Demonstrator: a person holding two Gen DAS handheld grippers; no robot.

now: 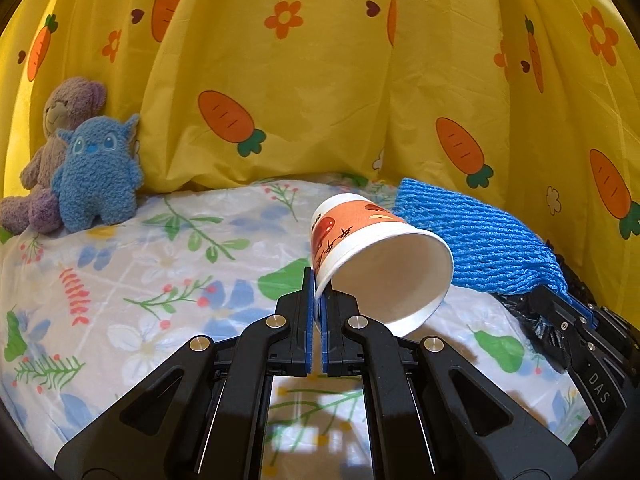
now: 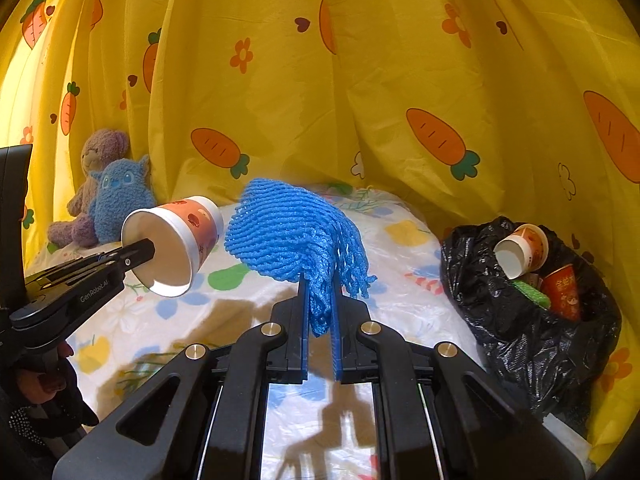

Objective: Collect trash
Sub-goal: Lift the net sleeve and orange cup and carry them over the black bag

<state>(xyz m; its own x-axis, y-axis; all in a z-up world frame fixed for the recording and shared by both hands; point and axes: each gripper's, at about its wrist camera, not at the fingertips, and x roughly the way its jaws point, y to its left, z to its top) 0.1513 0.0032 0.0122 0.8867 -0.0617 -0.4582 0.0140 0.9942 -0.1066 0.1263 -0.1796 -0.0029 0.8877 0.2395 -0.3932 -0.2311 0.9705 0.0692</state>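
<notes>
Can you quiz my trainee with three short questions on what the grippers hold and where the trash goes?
1. True or false: the left gripper pinches the paper cup by its rim.
2. What does the right gripper hold? A) a red can B) blue foam net C) a plush toy
3. Fill in: the black trash bag already holds a second ____, a red can and something green.

Key
1. True: the jaws are shut on the rim, and the cup is tilted with its mouth toward the camera.
2. B
3. Cup
</notes>
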